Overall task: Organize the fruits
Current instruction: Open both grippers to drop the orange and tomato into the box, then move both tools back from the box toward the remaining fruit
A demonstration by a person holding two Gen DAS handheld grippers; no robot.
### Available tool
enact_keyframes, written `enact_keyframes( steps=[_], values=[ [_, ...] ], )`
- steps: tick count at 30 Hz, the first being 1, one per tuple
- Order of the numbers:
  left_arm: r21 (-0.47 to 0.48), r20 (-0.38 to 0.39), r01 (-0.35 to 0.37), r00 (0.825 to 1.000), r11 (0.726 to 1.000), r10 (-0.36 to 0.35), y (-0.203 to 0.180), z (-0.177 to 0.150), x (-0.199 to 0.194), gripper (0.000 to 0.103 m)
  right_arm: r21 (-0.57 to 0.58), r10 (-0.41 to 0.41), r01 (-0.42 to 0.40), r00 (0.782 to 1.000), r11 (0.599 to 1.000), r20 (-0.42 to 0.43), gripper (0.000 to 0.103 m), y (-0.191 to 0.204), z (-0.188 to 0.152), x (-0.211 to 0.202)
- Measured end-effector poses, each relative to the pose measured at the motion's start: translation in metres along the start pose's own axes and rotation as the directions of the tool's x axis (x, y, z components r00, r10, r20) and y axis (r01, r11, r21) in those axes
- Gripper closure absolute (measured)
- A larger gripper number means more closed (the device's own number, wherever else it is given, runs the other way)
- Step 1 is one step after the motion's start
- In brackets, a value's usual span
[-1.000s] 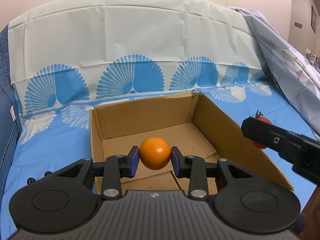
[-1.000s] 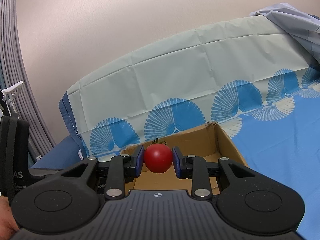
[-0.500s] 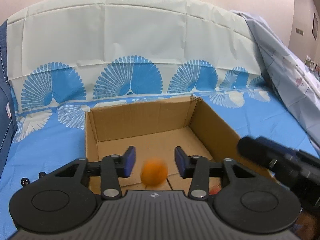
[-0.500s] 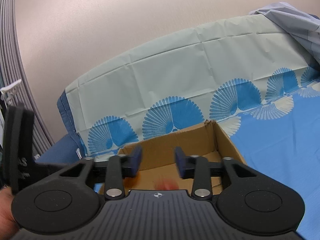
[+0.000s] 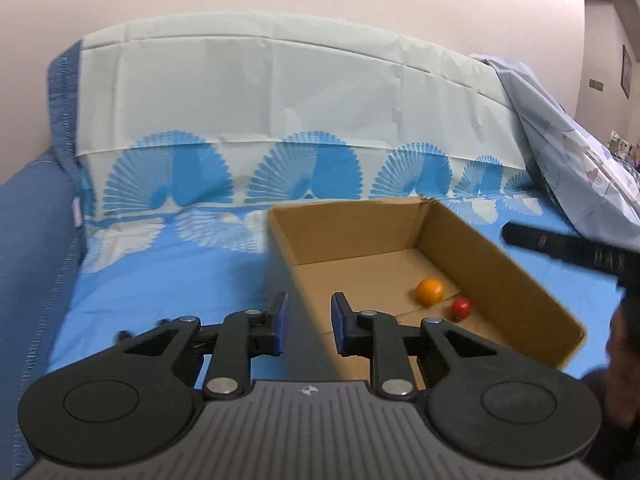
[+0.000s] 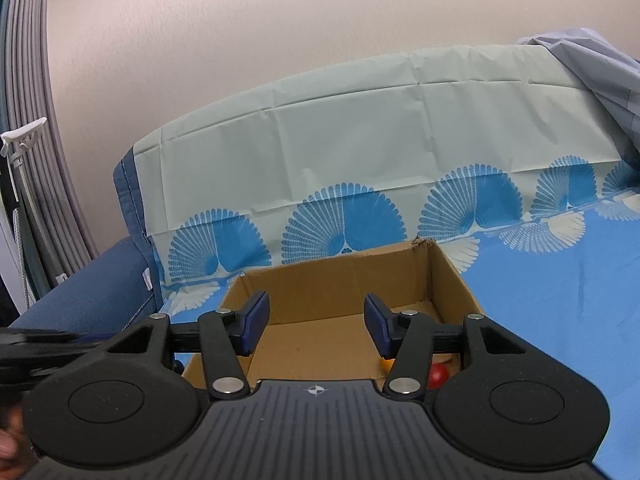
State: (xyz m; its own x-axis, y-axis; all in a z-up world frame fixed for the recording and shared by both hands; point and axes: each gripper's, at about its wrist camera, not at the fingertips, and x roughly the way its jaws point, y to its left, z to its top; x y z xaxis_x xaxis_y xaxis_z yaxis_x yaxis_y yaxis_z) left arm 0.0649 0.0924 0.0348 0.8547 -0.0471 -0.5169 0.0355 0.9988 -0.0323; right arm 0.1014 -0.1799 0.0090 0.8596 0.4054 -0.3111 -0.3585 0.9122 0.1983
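Observation:
An orange [image 5: 429, 291] and a small red fruit [image 5: 461, 308] lie side by side on the floor of the open cardboard box [image 5: 500, 264], near its right wall. My left gripper [image 5: 308, 320] hovers over the box's near left corner, its jaws drawn in to a narrow gap with nothing between them. In the right wrist view my right gripper [image 6: 316, 326] hangs above the box [image 6: 340, 280], its jaws opening and empty. The red fruit [image 6: 438, 376] peeks out below its right finger. A thin edge of the orange [image 6: 386, 363] shows there too.
The box sits on a blue sheet with fan patterns [image 5: 168, 272], draped up a backrest behind. A pale crumpled cover [image 5: 568, 152] lies at the right. The right gripper's body [image 5: 560, 246] reaches in over the box's right side. Grey curtains [image 6: 24, 80] hang at the left.
Both grippers let go: the orange and the red fruit dropped into the box. My left gripper slid left and its jaws narrowed. The right jaws spread wider.

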Motion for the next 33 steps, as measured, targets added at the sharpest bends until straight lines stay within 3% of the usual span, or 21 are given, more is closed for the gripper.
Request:
enact_keyframes(
  steps=[5,11,15,19,22,28,33],
  values=[
    [0.066,0.0,-0.068,0.998,0.995,0.069,0.057,-0.025,-0.021,0.078,-0.053,-0.015,0.015,1.0,0.998,-0.012,0.048,0.014,-0.002,-0.005],
    [-0.076,-0.063,-0.116,0.992,0.99,0.111,0.118,-0.065,-0.027,0.078,-0.121,-0.045,0.044,0.999,0.992,-0.002,0.049,0.041,-0.007,-0.016],
    [-0.094,-0.04,-0.08,0.996,0.992,0.077,0.121,-0.066,-0.033,0.078,-0.118,-0.06,0.059,0.998,0.991,-0.001,0.049,0.055,-0.009,-0.025],
    [-0.046,-0.073,-0.034,0.997,0.998,0.031,0.113,-0.067,-0.026,0.078,-0.122,-0.064,0.064,0.998,0.99,0.004,0.049,0.07,-0.011,-0.033],
    [-0.082,-0.107,-0.008,0.994,0.997,-0.001,0.12,-0.067,-0.019,0.078,-0.114,-0.051,0.052,0.999,0.992,0.016,0.049,0.085,-0.013,-0.039],
    [-0.218,-0.145,0.015,0.988,0.976,-0.047,0.148,-0.068,-0.013,0.078,-0.112,0.017,-0.015,1.0,0.994,0.014,0.068,0.114,-0.019,-0.041],
    [-0.236,-0.159,0.009,0.986,0.972,-0.048,0.151,-0.067,-0.01,0.078,-0.157,0.079,-0.083,0.996,0.984,-0.033,0.071,0.135,-0.03,-0.028]
  ],
)
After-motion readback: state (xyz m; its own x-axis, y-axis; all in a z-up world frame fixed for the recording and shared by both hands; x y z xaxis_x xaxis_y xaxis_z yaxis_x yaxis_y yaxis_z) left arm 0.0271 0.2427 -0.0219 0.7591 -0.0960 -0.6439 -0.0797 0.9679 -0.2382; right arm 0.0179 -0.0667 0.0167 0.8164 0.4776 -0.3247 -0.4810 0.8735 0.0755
